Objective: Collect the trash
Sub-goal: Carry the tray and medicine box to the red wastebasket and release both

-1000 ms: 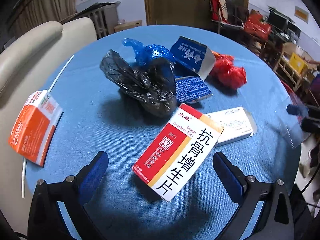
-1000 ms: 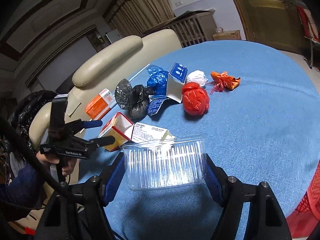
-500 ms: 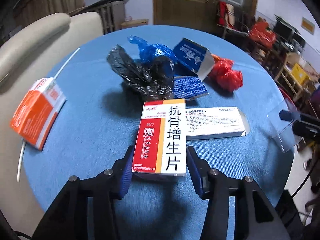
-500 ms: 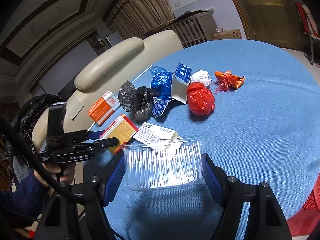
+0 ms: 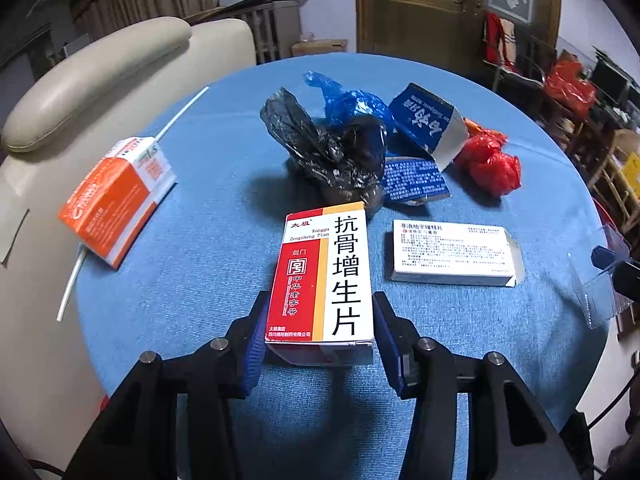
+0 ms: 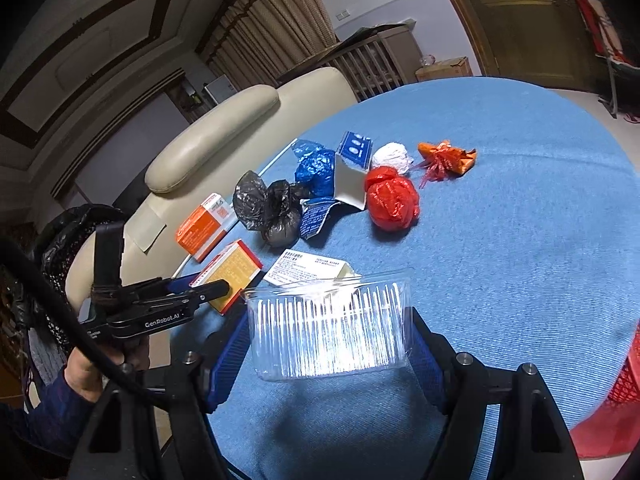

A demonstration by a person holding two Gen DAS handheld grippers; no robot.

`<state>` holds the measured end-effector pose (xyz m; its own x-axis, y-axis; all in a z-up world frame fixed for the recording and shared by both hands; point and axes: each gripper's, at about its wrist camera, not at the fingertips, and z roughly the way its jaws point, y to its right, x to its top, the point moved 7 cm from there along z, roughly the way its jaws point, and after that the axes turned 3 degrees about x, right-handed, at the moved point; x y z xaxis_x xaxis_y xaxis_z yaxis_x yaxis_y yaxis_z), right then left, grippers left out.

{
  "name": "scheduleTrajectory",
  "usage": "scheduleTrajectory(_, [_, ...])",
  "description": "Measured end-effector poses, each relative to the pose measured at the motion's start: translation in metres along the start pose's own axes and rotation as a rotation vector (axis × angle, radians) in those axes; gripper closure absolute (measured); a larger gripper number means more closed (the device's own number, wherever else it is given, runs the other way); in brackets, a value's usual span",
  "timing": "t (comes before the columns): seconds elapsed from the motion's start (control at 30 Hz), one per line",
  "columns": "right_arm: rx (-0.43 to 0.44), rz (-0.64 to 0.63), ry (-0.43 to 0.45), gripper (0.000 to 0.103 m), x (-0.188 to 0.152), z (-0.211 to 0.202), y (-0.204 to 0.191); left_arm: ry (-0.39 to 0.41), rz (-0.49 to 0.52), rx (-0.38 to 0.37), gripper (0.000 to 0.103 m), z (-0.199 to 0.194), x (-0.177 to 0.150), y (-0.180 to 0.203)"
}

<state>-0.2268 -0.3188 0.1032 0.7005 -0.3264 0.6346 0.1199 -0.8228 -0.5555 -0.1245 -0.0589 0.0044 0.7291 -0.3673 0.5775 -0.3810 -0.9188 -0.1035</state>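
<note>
My left gripper point(image 5: 320, 340) is shut on a red-and-white medicine box point(image 5: 322, 280), which also shows in the right wrist view point(image 6: 230, 274), at the near left of the round blue table point(image 5: 200, 208). My right gripper point(image 6: 328, 344) is shut on a clear plastic container point(image 6: 326, 332), seen at the right edge of the left wrist view point(image 5: 600, 276). On the table lie a white box point(image 5: 450, 252), a black bag point(image 5: 332, 152), a blue bag point(image 5: 352, 100), a torn blue carton point(image 5: 424, 120), a red bag point(image 5: 490, 164) and an orange box point(image 5: 112, 196).
A white wad point(image 6: 392, 156) and an orange net bag point(image 6: 446, 158) lie further back. A thin white straw point(image 5: 180, 112) runs along the table's left edge. A cream armchair point(image 5: 92, 80) stands close on the left. A red basket point(image 6: 624, 384) stands beside the table.
My left gripper closed on the red-and-white box, which turned to lie straight between the fingers. The right gripper kept hold of the clear container and barely moved.
</note>
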Motion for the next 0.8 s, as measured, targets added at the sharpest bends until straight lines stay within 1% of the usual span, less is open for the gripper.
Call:
scheduleTrajectory(0.2, [-0.006,0.013,0.024,0.026,0.003,-0.007,0.001,0.039,-0.017,0.038,0.052,-0.014,0.011,0.006])
scheduleTrajectory(0.33, [-0.008,0.017,0.039,0.026,0.006,-0.011,0.001,0.051,-0.033,0.044,0.052,-0.021,0.019,0.009])
scheduleTrajectory(0.53, [-0.018,0.027,0.068,0.026,0.010,-0.020,0.004,0.062,-0.039,0.040,0.052,-0.027,0.031,0.020])
scheduleTrajectory(0.8, [-0.052,0.058,0.121,0.026,0.015,-0.040,0.019,0.079,-0.021,0.024,0.052,-0.035,0.045,0.048])
